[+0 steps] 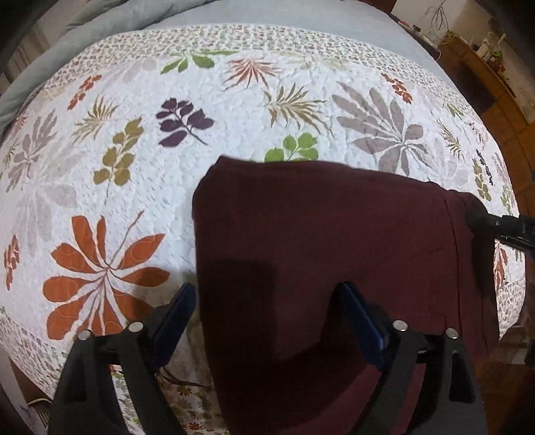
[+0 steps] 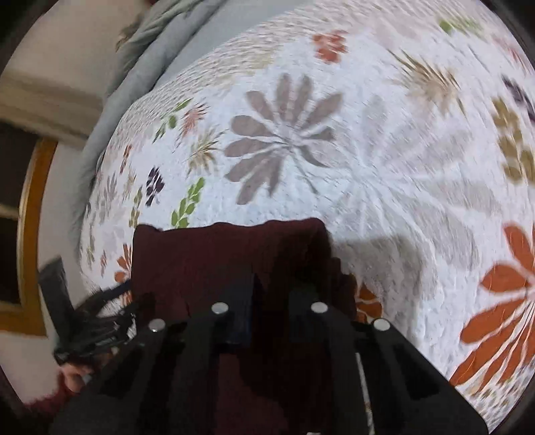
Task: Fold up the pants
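Observation:
The dark maroon pants point(image 1: 327, 247) lie folded into a thick rectangle on the leaf-patterned quilt point(image 1: 234, 113). My left gripper point(image 1: 267, 301) is open, its blue-padded jaws wide apart over the near left part of the pants, holding nothing. The right gripper shows at the right edge of the left wrist view point(image 1: 481, 217), at the pants' far right corner. In the right wrist view the pants point(image 2: 217, 254) fill the space in front of my right gripper point(image 2: 271, 287), whose jaws stand narrowly apart with maroon cloth between them; this view is blurred.
The quilt point(image 2: 367, 150) covers a bed with a grey-blue blanket point(image 1: 83, 30) at the far edge. A wooden shelf with small items point(image 1: 481, 67) stands beyond the bed at the right. A wood-framed piece of furniture point(image 2: 30, 217) stands at the left.

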